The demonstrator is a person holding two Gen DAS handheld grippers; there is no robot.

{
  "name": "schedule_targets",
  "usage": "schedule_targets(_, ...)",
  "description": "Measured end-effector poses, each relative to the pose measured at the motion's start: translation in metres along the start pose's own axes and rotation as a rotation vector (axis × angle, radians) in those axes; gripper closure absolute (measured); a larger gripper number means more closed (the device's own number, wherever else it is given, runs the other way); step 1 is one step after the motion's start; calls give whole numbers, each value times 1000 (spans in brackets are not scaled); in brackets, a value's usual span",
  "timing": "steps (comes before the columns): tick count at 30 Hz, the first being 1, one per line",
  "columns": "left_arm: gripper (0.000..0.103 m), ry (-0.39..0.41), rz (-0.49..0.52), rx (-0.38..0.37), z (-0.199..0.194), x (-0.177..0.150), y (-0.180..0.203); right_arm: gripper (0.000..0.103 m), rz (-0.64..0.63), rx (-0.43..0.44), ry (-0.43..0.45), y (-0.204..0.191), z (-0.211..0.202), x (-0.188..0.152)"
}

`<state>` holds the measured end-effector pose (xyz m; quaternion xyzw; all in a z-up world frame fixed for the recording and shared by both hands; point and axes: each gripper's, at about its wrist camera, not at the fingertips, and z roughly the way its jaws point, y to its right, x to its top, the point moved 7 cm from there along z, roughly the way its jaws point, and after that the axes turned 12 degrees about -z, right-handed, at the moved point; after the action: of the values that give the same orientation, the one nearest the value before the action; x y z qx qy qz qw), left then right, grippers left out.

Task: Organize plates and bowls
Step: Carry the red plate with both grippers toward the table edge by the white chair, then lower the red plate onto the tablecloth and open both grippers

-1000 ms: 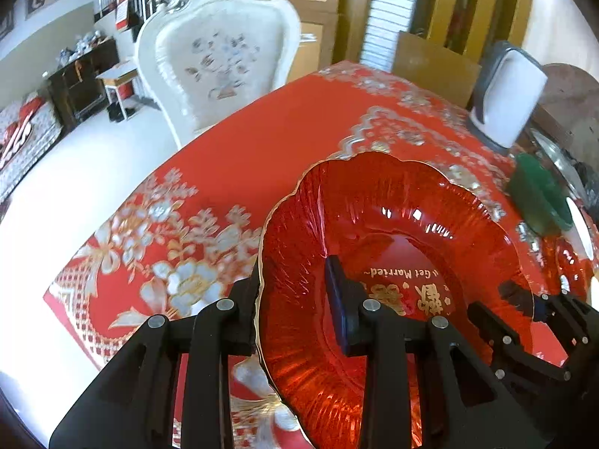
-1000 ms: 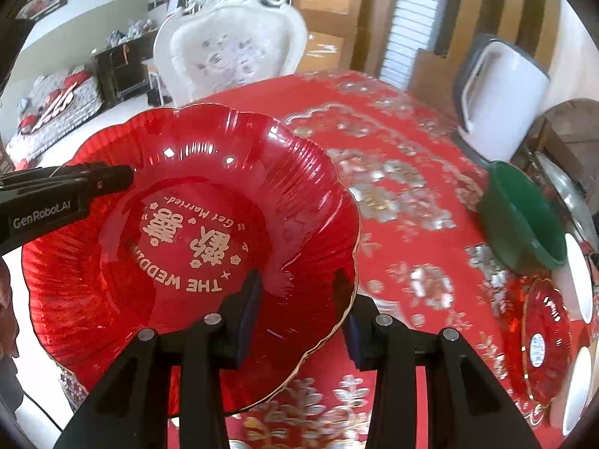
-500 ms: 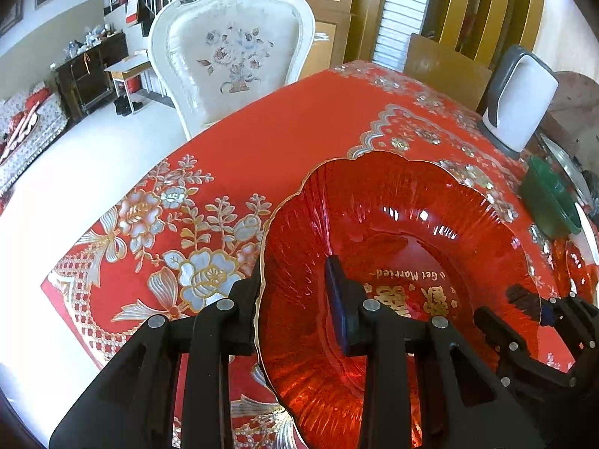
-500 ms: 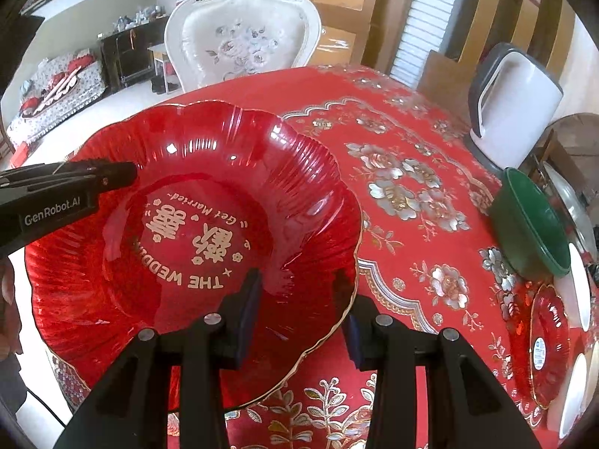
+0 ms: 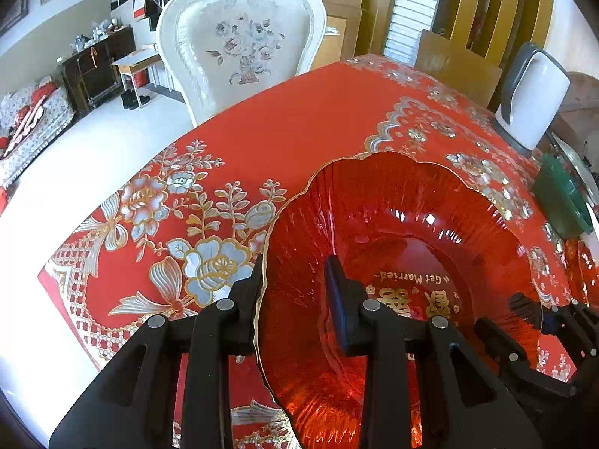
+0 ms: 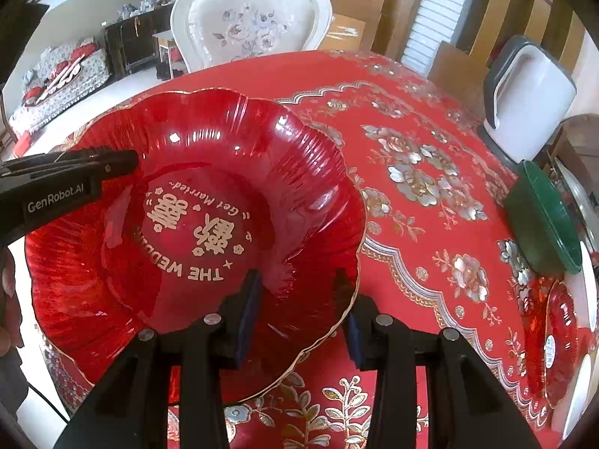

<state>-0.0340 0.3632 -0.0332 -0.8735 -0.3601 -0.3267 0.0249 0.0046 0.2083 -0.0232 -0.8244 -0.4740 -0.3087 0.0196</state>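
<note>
A large red glass plate [image 5: 404, 224] with a scalloped gold rim and gold wedding lettering is held above the red tablecloth. My left gripper [image 5: 295, 295] is shut on its left rim, one finger inside and one outside. My right gripper [image 6: 299, 299] is shut on the plate [image 6: 209, 194] at its near right rim. The left gripper also shows in the right wrist view [image 6: 75, 179] at the plate's far left edge. A green bowl [image 6: 543, 220] and a smaller red plate [image 6: 554, 340] lie at the right.
A white electric kettle [image 6: 531, 101] stands at the back right. A white ornate chair [image 5: 243, 45] stands behind the table. The red floral tablecloth [image 5: 299, 119] covers the table [image 6: 430, 205]. White plates show at the far right edge [image 6: 584, 292].
Both grippers have carried the red plate back toward the near side of the table; the kettle and green bowl now look farther away. Both grips are unchanged.
</note>
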Motion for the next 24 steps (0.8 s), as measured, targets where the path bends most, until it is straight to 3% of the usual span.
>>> schedule_targets(13,74,-36,-53,-29,10,-9,-9,54,1,36,9,-8,-1,1)
schedule_targets(17,66,-34,-59,-25,11,-8,-9,53,24,82,5,-8,0,0)
schedule_targets(20,42,-28,-76,-11,11,-6,-13,47,72,140,3,-7,2,-3)
schedule_targets(24,39,-10,-104,8,8,-4,-24,46,100,157,11,-5,0,-6)
